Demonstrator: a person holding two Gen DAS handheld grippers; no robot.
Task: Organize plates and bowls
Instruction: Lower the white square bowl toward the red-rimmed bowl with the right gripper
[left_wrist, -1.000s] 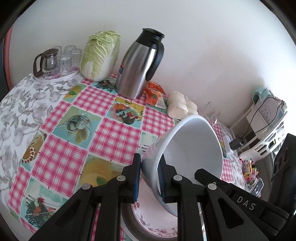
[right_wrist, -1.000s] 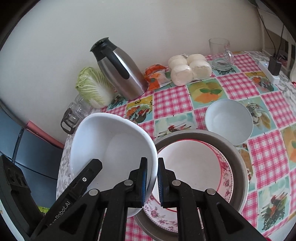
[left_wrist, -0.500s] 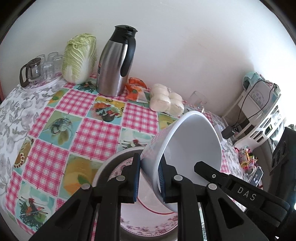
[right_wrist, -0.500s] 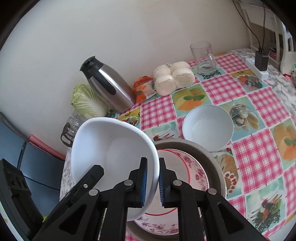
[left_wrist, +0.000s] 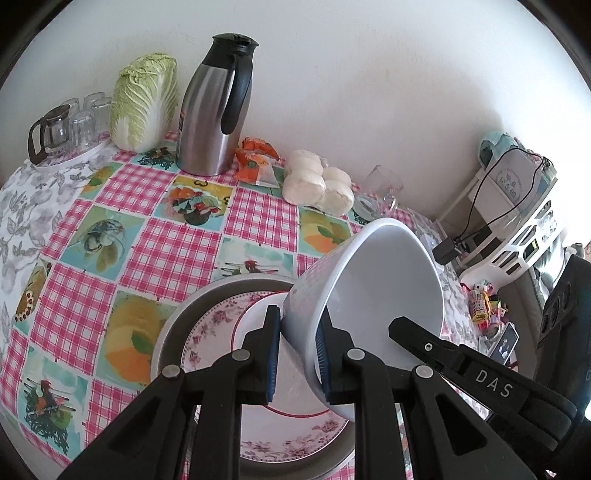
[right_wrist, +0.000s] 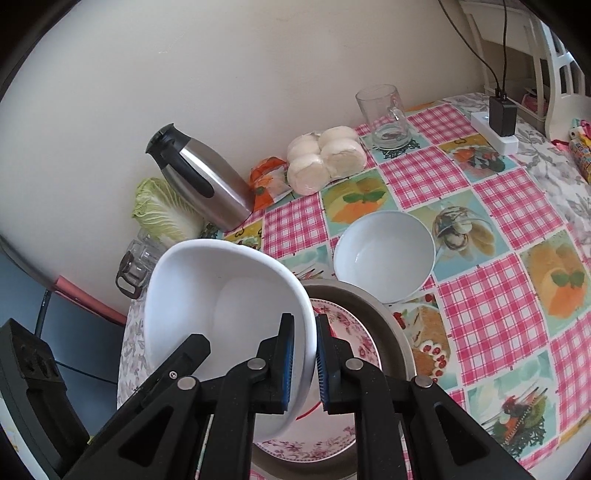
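Left gripper (left_wrist: 295, 354) pinches the rim of a large white ceramic bowl (left_wrist: 380, 295), lower centre-right of the left wrist frame. Right gripper (right_wrist: 303, 363) pinches the opposite rim, lower centre of its frame. Bowl tilted, above a floral-rimmed white plate (right_wrist: 351, 332) lying in a round grey metal tray (right_wrist: 388, 325). Smaller white bowl (right_wrist: 384, 254) sits on the checked tabletop (right_wrist: 491, 306), just beyond the tray.

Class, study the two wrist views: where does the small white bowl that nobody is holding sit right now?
In the right wrist view, the small white bowl rests on the checked tablecloth, right of centre, just beyond the grey tray and nearer the camera than the bagged buns.
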